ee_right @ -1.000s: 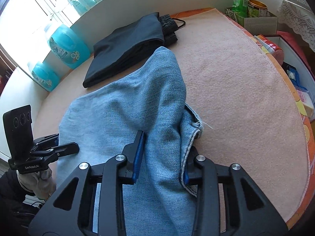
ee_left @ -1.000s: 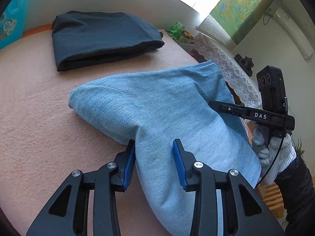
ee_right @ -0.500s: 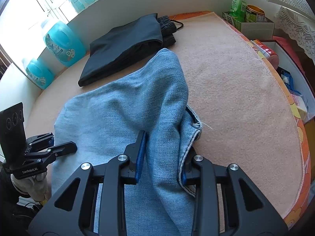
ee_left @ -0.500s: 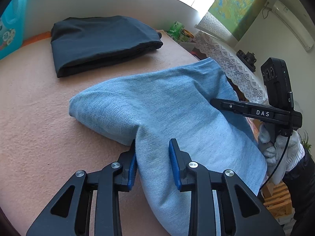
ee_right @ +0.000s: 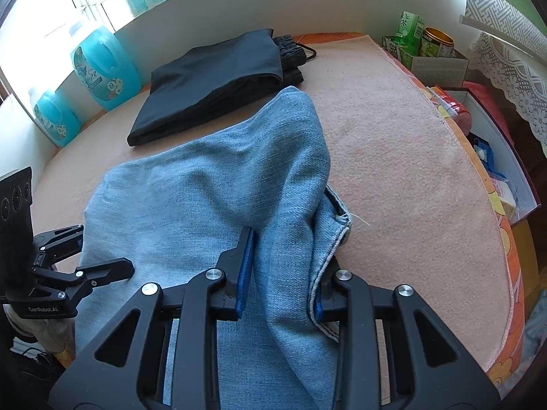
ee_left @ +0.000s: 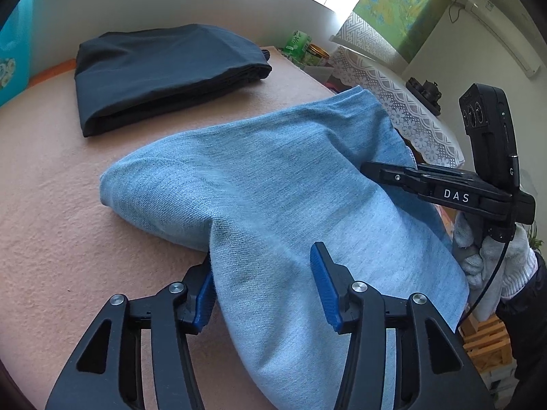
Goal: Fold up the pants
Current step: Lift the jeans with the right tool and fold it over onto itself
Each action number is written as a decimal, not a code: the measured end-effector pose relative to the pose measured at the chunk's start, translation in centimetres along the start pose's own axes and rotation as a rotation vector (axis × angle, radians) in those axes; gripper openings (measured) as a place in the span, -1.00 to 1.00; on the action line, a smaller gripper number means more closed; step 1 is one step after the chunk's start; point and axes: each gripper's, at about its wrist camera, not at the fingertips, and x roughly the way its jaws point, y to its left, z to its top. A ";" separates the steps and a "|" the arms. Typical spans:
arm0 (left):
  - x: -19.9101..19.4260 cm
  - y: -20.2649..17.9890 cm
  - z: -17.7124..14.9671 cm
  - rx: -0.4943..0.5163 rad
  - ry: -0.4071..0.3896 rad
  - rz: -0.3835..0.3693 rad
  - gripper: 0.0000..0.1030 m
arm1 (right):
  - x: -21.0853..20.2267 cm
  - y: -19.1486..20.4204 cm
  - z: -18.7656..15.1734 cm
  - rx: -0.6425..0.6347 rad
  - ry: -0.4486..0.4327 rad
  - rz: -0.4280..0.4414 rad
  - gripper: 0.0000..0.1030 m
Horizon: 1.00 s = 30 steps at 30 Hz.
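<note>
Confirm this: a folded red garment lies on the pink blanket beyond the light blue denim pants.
Wrong colour. The folded garment is black, not red, as the right wrist view shows; it does lie on the pink blanket beyond the light blue denim pants.

Daylight pours in from the window (ee_right: 51,17) at the top, blown out to white glare; both views are bright and sharp. Fisheye bending curves the edges; corners fall into black vignette; shadows stay soft.
</note>
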 end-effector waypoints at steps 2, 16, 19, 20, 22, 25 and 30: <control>-0.2 0.0 -0.1 0.005 -0.011 0.012 -0.21 | -0.5 0.3 0.0 -0.004 -0.014 -0.014 -0.48; -2.8 -0.4 0.4 0.010 -0.070 -0.034 -0.63 | -5.7 3.8 0.2 -0.075 -0.129 -0.055 -0.62; -3.4 -0.4 0.6 0.002 -0.085 -0.051 -0.65 | -6.7 4.1 0.1 -0.065 -0.151 -0.057 -0.64; -3.7 -0.3 0.6 -0.006 -0.091 -0.060 -0.66 | -7.1 4.3 0.0 -0.059 -0.163 -0.058 -0.64; -4.4 -0.3 0.6 -0.012 -0.103 -0.072 -0.68 | -8.1 4.8 -0.2 -0.063 -0.191 -0.054 -0.65; -5.7 -0.3 0.9 -0.021 -0.122 -0.101 -0.69 | -9.7 6.0 -0.3 -0.086 -0.240 -0.053 -0.66; -8.0 0.0 2.2 -0.019 -0.180 -0.097 -0.72 | -11.8 8.0 0.8 -0.118 -0.308 -0.032 -0.68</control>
